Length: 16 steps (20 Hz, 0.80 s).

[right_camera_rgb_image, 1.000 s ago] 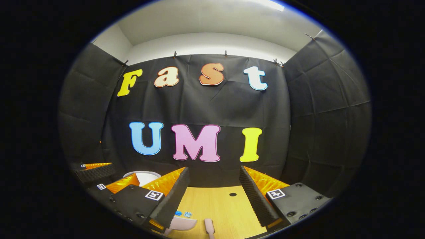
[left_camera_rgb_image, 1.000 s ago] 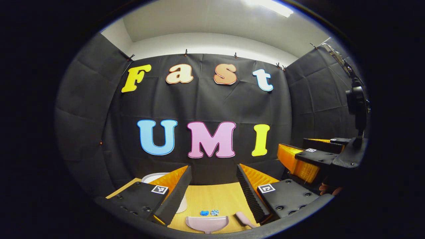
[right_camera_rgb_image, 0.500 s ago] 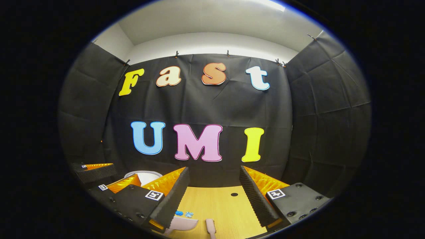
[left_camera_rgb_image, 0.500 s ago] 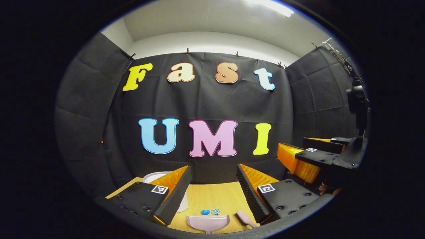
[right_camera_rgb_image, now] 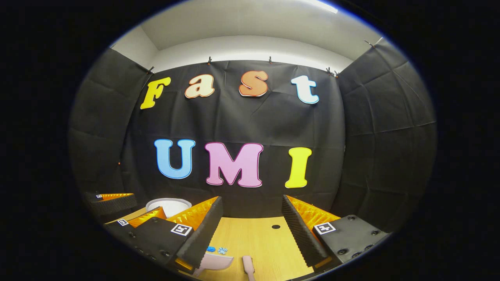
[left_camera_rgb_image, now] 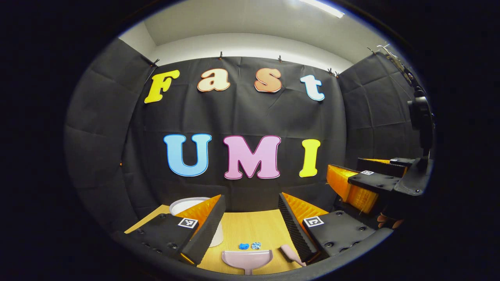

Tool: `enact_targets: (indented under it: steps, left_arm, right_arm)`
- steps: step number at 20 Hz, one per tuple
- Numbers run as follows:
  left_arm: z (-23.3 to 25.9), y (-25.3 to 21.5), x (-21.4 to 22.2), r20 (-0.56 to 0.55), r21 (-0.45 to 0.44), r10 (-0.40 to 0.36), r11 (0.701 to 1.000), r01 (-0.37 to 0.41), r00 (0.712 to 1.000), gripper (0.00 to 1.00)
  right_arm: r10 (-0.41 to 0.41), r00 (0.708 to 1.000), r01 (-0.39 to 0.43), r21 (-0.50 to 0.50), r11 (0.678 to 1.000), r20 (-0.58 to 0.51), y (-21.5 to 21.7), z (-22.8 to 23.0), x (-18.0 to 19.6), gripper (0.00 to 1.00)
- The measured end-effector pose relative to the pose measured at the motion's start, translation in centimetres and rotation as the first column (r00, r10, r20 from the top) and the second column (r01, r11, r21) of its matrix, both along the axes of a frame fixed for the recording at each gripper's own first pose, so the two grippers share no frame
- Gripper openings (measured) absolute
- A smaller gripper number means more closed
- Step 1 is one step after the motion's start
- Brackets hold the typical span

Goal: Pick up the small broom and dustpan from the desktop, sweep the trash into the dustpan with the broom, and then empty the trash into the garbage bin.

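Note:
A pink dustpan [left_camera_rgb_image: 247,259] lies on the wooden desktop [left_camera_rgb_image: 250,228] with its mouth facing two small blue scraps of trash [left_camera_rgb_image: 250,246]. A pink broom [left_camera_rgb_image: 291,254] lies just right of the pan. My left gripper [left_camera_rgb_image: 251,203] hovers open above and behind them, holding nothing. My right gripper [right_camera_rgb_image: 252,205] is open too, with the broom [right_camera_rgb_image: 247,266] low between its fingers and the dustpan [right_camera_rgb_image: 215,260] and trash [right_camera_rgb_image: 217,249] by its left finger. In each view the other gripper shows off to the side: the right gripper [left_camera_rgb_image: 363,181] and the left gripper [right_camera_rgb_image: 127,210].
A white garbage bin [left_camera_rgb_image: 188,203] stands at the back left of the desk, partly behind my left finger; it shows again as the bin [right_camera_rgb_image: 168,205]. The desktop has a small round hole [right_camera_rgb_image: 276,226]. A black mount on a pole [left_camera_rgb_image: 421,117] rises at far right, with a hand [left_camera_rgb_image: 386,221] below it.
Both views have dipped a little: the wall has slid upward and slightly more of the desk, dustpan and broom shows. Both grippers stay open.

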<state>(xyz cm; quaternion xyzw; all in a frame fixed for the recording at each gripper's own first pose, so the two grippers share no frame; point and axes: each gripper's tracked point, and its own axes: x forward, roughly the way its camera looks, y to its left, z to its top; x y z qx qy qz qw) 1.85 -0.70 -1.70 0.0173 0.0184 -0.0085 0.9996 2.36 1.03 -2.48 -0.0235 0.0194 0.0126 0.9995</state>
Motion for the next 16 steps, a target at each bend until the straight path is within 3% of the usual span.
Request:
enact_targets:
  steps: [4, 5, 8, 10, 13, 16]
  left_arm:
    - [-1.9, 0.0, 0.7, -0.063, 0.003, 0.0, 1.0, 0.001, 0.998, 0.8]
    - [-2.8, 0.1, 1.1, -0.089, 0.001, 0.005, 1.0, -0.005, 0.996, 0.8]
    - [-6.4, 0.1, 2.5, -0.207, -0.025, 0.018, 0.999, -0.024, 0.978, 0.82]
    - [-10.0, 0.1, 3.3, -0.33, -0.037, 0.025, 0.999, -0.04, 0.944, 0.8]
    - [-14.2, -0.4, 3.6, -0.497, -0.046, 0.024, 0.997, -0.054, 0.868, 0.81]
    - [-18.9, -0.5, 4.0, -0.639, -0.03, 0.014, 0.999, -0.043, 0.769, 0.81]
  right_arm:
    - [0.007, 0.996, -0.006, 0.004, 1.0, -0.085, 0.0, -2.8, 1.3, 0.97]
    - [0.01, 0.993, -0.009, 0.005, 1.0, -0.117, -0.1, -4.1, 1.7, 0.92]
    - [0.034, 0.965, -0.034, 0.006, 0.999, -0.261, 0.0, -9.0, 3.2, 0.97]
    - [0.074, 0.921, -0.065, 0.036, 0.997, -0.382, 0.5, -12.9, 3.4, 0.98]
    - [0.104, 0.845, -0.078, 0.071, 0.994, -0.524, 0.8, -18.0, 4.0, 0.98]
    - [0.119, 0.733, -0.096, 0.071, 0.993, -0.67, 1.0, -24.1, 3.3, 0.98]
